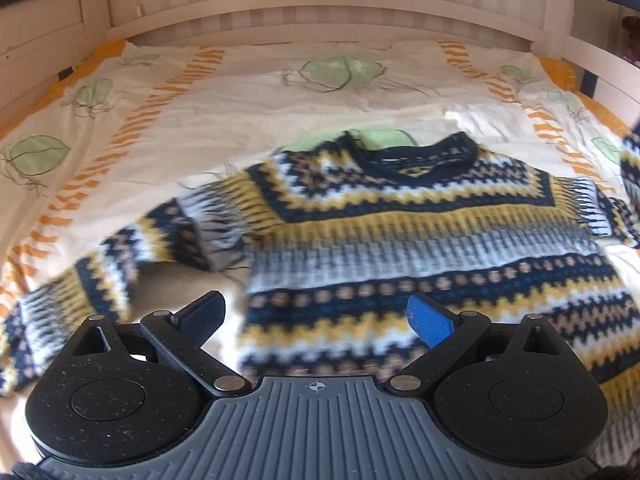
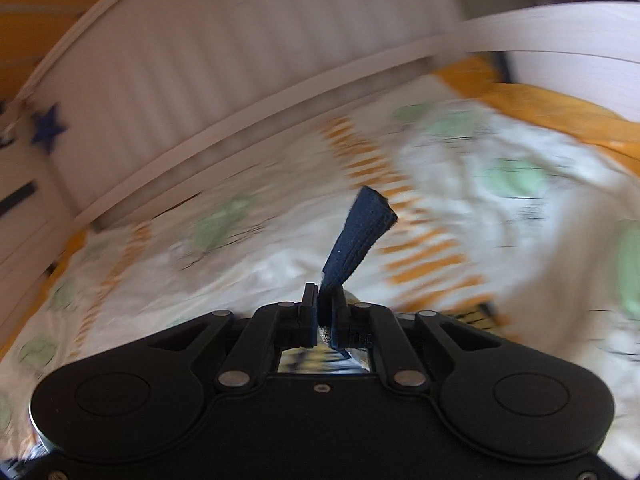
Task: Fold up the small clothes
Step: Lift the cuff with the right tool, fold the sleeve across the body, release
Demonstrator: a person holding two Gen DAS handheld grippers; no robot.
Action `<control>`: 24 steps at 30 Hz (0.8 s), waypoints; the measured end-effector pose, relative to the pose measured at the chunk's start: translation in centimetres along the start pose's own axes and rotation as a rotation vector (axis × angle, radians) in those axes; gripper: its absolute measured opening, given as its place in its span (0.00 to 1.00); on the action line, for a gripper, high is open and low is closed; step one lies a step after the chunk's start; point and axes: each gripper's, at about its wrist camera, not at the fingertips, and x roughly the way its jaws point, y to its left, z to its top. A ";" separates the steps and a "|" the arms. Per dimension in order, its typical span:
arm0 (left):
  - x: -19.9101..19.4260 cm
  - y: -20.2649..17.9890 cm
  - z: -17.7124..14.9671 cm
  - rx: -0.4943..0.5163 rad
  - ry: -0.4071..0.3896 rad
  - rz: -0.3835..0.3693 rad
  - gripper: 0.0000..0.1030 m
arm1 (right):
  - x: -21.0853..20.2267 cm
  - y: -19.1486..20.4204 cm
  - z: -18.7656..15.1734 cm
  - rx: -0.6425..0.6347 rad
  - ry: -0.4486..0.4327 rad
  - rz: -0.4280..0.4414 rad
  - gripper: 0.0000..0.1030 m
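A small knitted sweater [image 1: 400, 240] in navy, yellow, white and grey bands lies flat on the bed, collar away from me, its left sleeve [image 1: 80, 300] stretched toward the lower left. My left gripper [image 1: 316, 320] is open and empty, hovering over the sweater's hem. In the right wrist view my right gripper [image 2: 324, 312] is shut on a navy cuff [image 2: 360, 232] of the sweater; the cuff sticks up between the fingers. Patterned knit shows below the jaws. The lifted right sleeve [image 1: 632, 168] shows at the right edge of the left wrist view.
The bed sheet [image 1: 240, 112] is cream with orange stripes and green leaf shapes. A white slatted headboard [image 1: 320, 0] stands behind it, and white side rails [image 1: 600, 60] run along both edges. The right wrist view is motion-blurred.
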 end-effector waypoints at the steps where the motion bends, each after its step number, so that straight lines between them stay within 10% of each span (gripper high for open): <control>1: 0.0 0.7 -0.1 -0.010 -0.004 0.003 0.96 | 0.7 1.6 -0.1 -0.018 0.012 0.025 0.12; 17: 1.5 7.2 0.9 -0.277 0.011 -0.018 0.96 | 9.6 19.8 -13.3 -0.316 0.307 0.264 0.13; 21: 2.1 7.4 0.9 -0.296 0.025 -0.032 0.96 | 9.5 19.7 -16.0 -0.408 0.366 0.291 0.23; 24: 2.6 7.3 0.7 -0.293 0.039 -0.042 0.96 | 8.7 19.1 -16.9 -0.445 0.376 0.309 0.54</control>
